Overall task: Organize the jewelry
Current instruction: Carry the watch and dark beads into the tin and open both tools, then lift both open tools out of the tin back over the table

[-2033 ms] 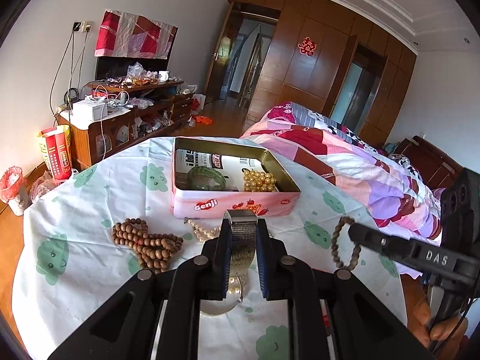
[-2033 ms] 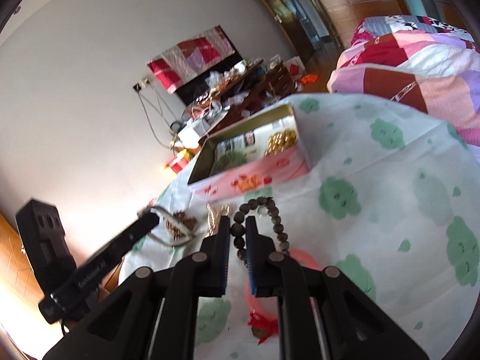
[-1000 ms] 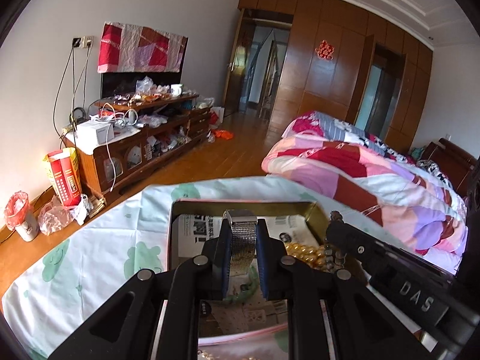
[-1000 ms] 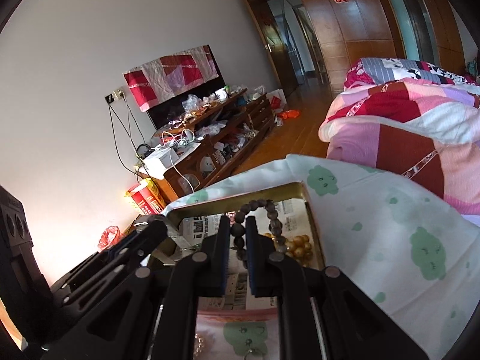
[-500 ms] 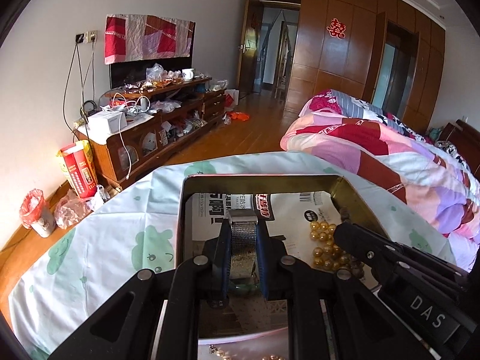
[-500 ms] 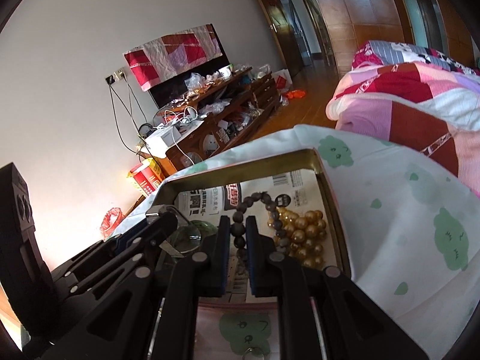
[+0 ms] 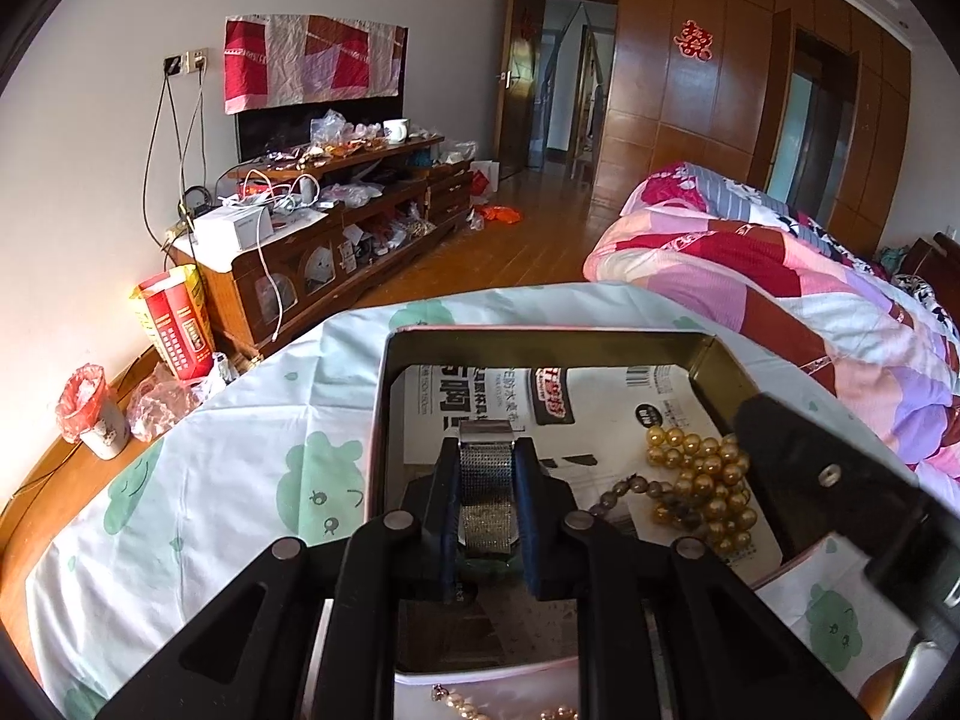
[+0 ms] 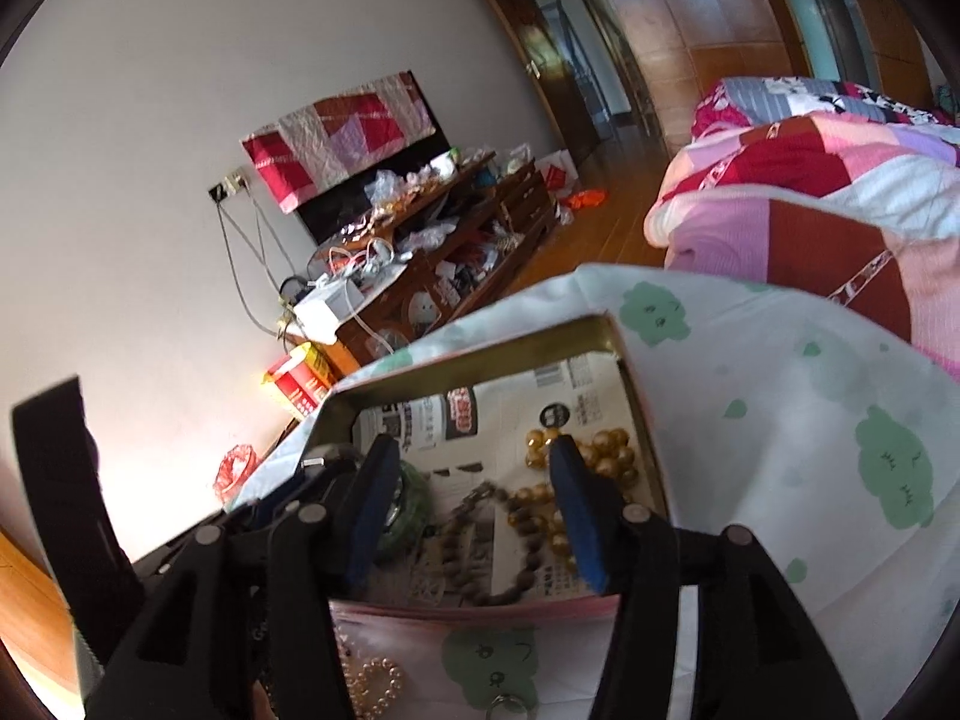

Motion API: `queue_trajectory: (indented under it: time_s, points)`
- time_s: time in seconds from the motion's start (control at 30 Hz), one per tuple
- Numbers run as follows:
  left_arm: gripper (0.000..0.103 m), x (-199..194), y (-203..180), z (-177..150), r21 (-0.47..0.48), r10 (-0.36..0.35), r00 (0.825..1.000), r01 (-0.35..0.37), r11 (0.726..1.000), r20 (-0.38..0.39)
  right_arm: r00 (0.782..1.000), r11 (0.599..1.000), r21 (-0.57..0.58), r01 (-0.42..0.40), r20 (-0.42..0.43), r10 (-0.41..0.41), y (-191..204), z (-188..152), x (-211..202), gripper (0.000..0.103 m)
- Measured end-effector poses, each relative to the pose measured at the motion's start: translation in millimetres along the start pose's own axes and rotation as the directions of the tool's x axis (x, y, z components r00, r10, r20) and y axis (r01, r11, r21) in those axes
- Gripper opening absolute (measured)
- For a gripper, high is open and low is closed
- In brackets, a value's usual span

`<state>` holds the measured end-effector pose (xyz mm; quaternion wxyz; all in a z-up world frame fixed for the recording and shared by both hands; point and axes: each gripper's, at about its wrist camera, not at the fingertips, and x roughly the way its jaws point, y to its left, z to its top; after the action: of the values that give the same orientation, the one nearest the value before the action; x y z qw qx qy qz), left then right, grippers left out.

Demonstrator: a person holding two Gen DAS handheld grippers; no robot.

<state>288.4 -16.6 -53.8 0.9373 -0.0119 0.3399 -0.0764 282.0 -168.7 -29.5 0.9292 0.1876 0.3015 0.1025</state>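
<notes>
Left wrist view is showing the left gripper (image 7: 487, 495) hanging over the tin box (image 7: 540, 341), with its jaws pinching a silver mesh watch band (image 7: 485, 483). The watch is sitting between the jaws, above the left part of the box, and a green bangle (image 8: 413, 501) is lying just under it. Right wrist view is showing the right gripper (image 8: 474, 501) with its jaws spread wide and holding nothing. A dark bead bracelet (image 8: 480, 540) is lying on the printed paper in the box, right below and between those jaws. Gold beads (image 7: 702, 480) are resting just beside it, by the right wall. Pearl beads (image 8: 372, 681) are waiting on the counter (image 8: 780, 420) outside the box. I think the watch is the step in hand. Next, the left jaws need to open so it drops in.
</notes>
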Motion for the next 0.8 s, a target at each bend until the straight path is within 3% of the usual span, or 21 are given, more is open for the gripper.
queue_trajectory:
  time_s: [0.17, 0.3, 0.5, 0.8]
  points:
    - [0.071, -14.0, -5.4, -0.1, 0.031, 0.052, 0.994, -0.055, 0.998, 0.094, 0.999, 0.999, 0.017, 0.041, 0.013, -0.041, -4.3, 2.8, 0.4, 0.055]
    - [0.072, -23.4, -4.1, 0.9, 0.035, 0.055, 0.986, -0.061, 0.998, 0.157, 0.996, 0.996, 0.016, 0.086, 0.015, -0.086, -7.3, 3.7, 0.7, 0.056]
    - [0.072, -38.1, 4.7, -0.7, 0.004, 0.056, 0.985, -0.057, 0.998, 0.161, 0.978, 0.978, -0.015, 0.208, 0.014, -0.208, -4.5, 5.1, -4.2, 0.064]
    - [0.072, -71.9, 5.5, -25.2, 0.000, 0.046, 0.988, -0.047, 0.999, 0.149, 0.965, 0.962, -0.085, 0.260, -0.015, -0.262, 7.1, -7.6, -27.8, 0.064]
